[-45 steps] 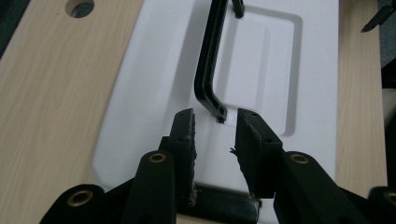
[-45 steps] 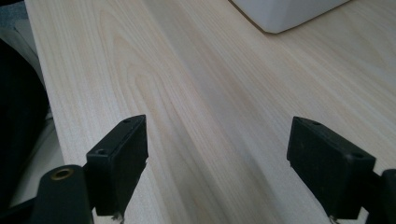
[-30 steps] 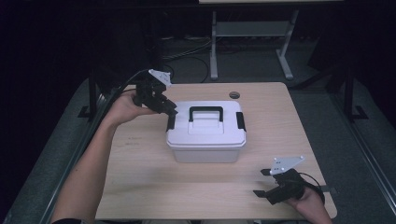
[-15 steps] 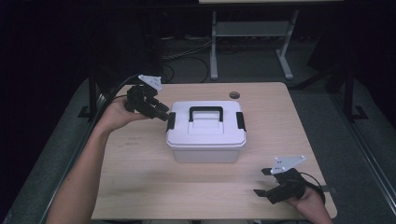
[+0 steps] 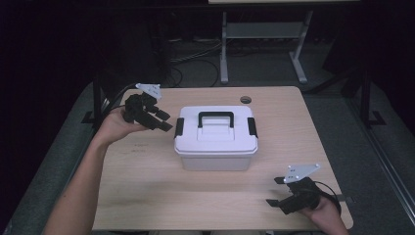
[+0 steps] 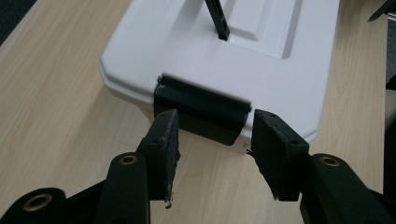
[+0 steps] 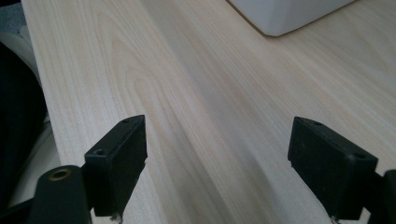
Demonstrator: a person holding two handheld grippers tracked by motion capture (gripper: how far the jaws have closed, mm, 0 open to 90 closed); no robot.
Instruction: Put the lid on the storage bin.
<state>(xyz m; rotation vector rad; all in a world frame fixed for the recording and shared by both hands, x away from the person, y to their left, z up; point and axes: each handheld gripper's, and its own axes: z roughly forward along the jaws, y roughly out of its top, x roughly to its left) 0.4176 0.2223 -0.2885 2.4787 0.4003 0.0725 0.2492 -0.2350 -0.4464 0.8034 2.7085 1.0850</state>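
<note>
The white box [image 5: 216, 139] sits at the middle of the worktop [image 5: 147, 196], lid on, 1 black latch [image 6: 201, 109] on each short end. The left claw [image 5: 165, 121] hangs just beside the box's left end, clear of that latch; its jaws have just been opening, nothing between them. The right claw [image 5: 275, 192] rests released near the worktop's front right corner, well apart from the box.
</note>
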